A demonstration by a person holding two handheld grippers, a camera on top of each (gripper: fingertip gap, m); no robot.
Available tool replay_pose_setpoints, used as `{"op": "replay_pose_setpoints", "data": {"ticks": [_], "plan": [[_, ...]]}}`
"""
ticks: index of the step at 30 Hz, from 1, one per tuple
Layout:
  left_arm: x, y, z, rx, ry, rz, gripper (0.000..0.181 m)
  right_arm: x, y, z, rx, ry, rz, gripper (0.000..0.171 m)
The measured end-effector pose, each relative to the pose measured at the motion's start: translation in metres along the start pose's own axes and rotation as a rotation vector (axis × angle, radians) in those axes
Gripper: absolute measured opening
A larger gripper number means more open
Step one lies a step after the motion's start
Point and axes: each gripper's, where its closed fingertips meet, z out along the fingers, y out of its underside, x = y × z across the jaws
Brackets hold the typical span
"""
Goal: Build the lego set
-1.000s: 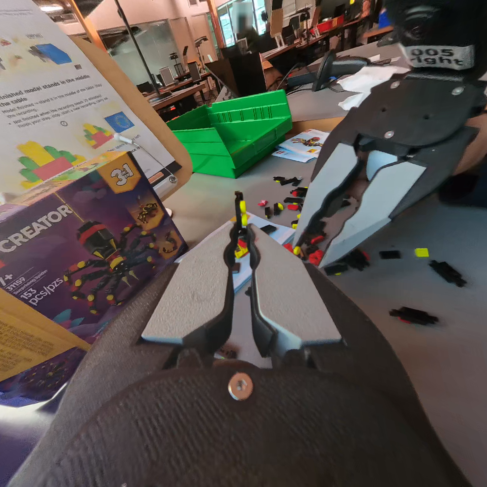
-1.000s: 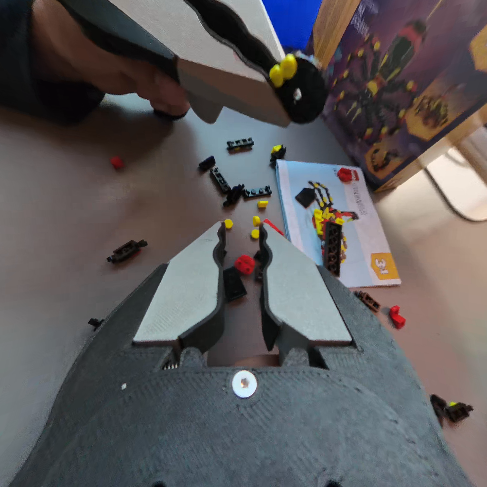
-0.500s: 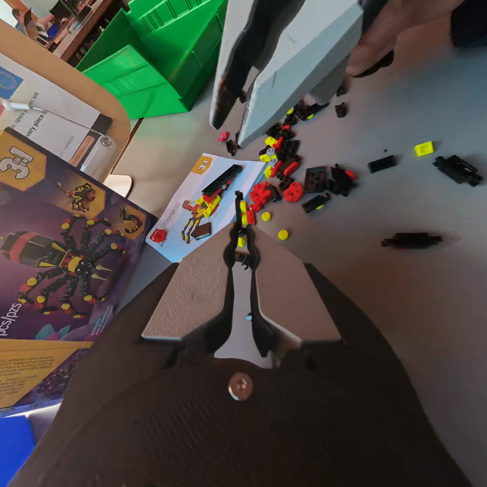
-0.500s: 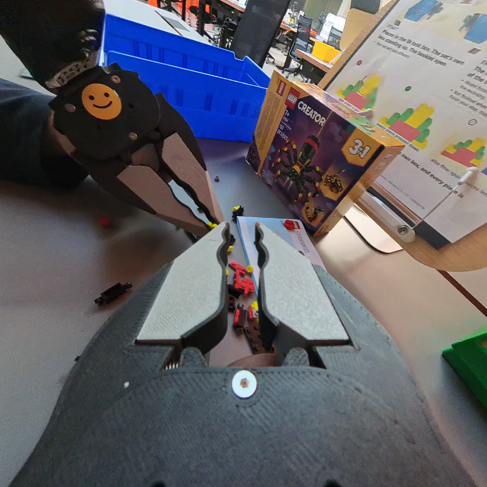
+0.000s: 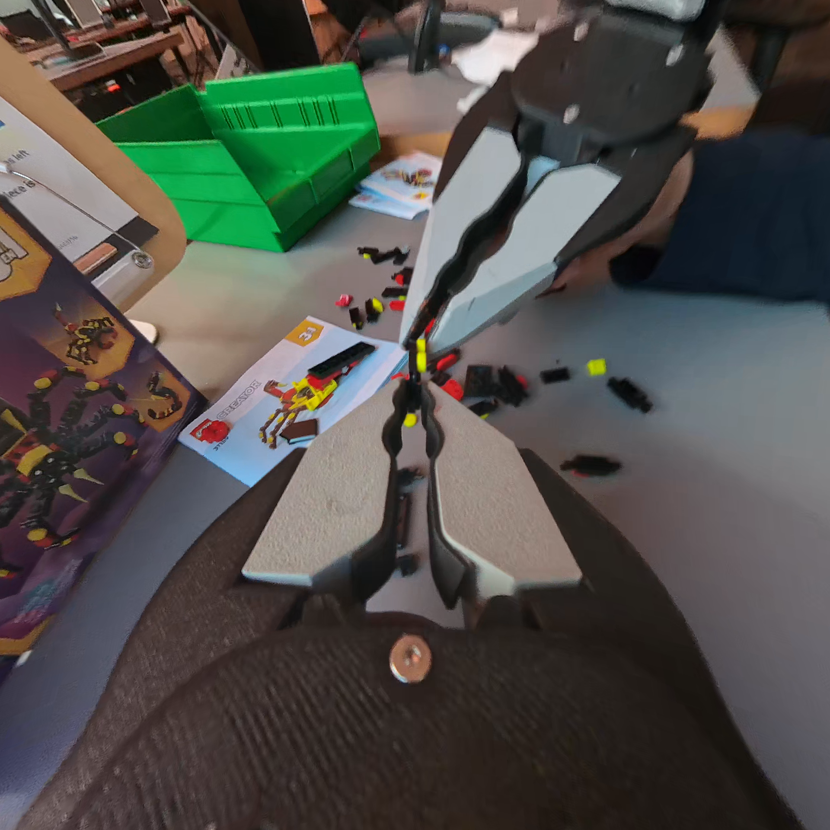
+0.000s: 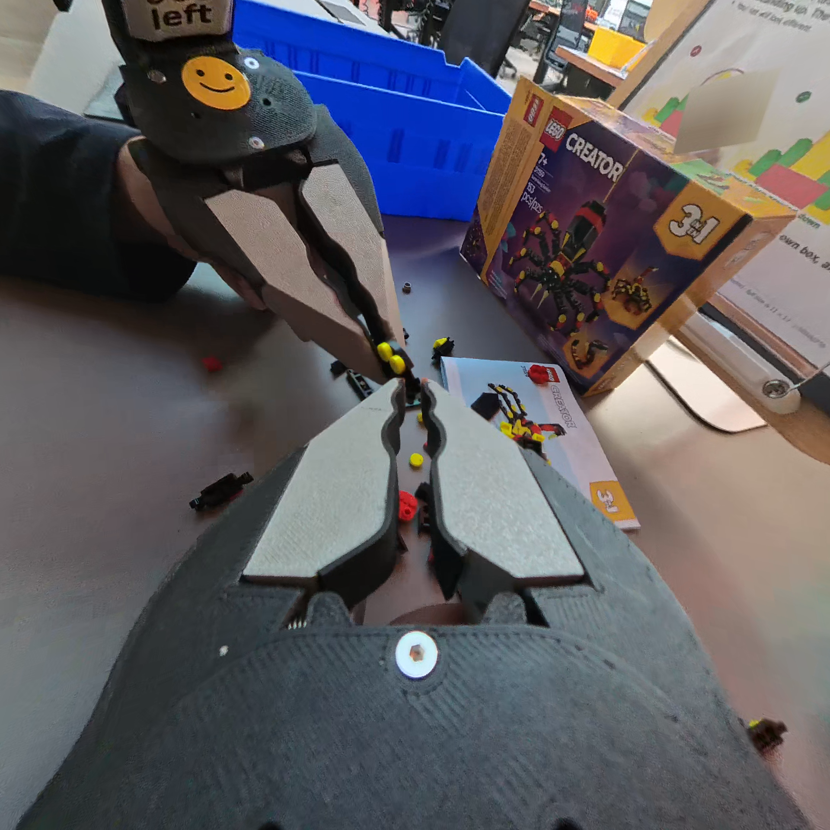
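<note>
Left wrist view: left gripper [image 5: 411, 395] with grey-padded black fingers nearly shut, clamped on a thin black lego strip studded with yellow round pieces [image 5: 418, 359], strip sticking up past the tips. Right gripper [image 5: 415, 339] reaching down from above, tips almost together and meeting the top of that strip; whether actually pinching it, cannot tell. Just beyond and to the right, a scatter of small loose black, red and yellow lego bricks [image 5: 485, 386] on the grey table top [image 5: 673, 516]. Pale blue instruction booklet with a spider picture [image 5: 287, 404] lying flat left of the tips, a long black lego plate [image 5: 341, 359] resting on it. Purple and yellow lego box [image 5: 76, 431] standing at far left; green plastic bin [image 5: 269, 157] behind; second booklet [image 5: 399, 184] beside the bin.

Right wrist view: right gripper [image 6: 412, 390] narrowly parted, tips closed in around the lower end of the strip [image 6: 390, 357] gripped by the left gripper [image 6: 395, 355]. Red round piece [image 6: 406, 505] and yellow stud [image 6: 416, 459] on the table between the fingers. Blue plastic bin [image 6: 404, 134] at the back, box [image 6: 597, 251] to the right, booklet [image 6: 539, 431] beside the fingers. Lone black piece [image 6: 220, 490] left, apart from the rest.
</note>
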Motion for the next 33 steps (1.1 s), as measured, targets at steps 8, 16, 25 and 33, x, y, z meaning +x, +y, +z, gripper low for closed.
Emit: {"op": "replay_pose_setpoints", "data": {"ticks": [8,16,25,33], "plan": [[-0.006,-0.003,-0.004,0.038,0.026,-0.143,0.002,0.007,-0.004,0.001,0.013,0.082,-0.057,0.015],[-0.006,-0.001,-0.003,0.028,0.058,-0.238,0.002,0.005,-0.007,0.004,0.008,0.184,-0.268,0.003],[-0.006,-0.003,-0.001,0.040,0.043,-0.220,0.002,0.007,-0.007,0.005,-0.002,0.179,-0.229,0.005],[-0.038,-0.010,-0.003,0.113,-0.203,-0.323,0.002,0.032,-0.014,0.017,-0.121,0.501,-0.307,0.003]]}}
